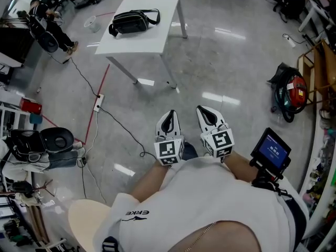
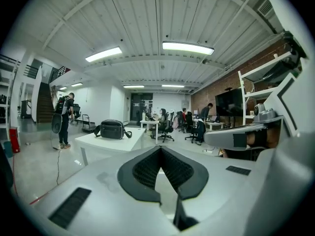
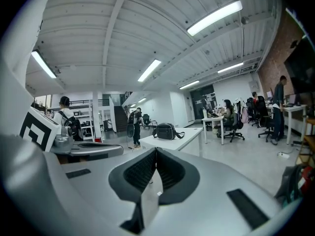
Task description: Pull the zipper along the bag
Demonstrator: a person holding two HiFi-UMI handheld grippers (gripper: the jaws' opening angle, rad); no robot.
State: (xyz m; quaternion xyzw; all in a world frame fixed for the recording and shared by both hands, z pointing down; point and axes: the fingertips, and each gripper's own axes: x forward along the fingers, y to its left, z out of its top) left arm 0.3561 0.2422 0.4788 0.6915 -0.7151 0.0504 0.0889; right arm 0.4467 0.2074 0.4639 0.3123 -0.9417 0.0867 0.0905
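Head view: the black bag (image 1: 132, 21) lies on the white table (image 1: 157, 38), well apart from both grippers. Left gripper view: the left gripper (image 2: 160, 150) is closed, empty. Right gripper view: the right gripper (image 3: 154, 152) likewise. Judged pre-approach; next, reach the bag's zipper

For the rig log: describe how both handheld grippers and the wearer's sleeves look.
The left gripper and right gripper are both white, tapering shells, and their jaws are lined with black ribbed pads. Each carries a cube with black-and-white square markers at its rear. The person wears a white short-sleeved T-shirt with a small black logo.
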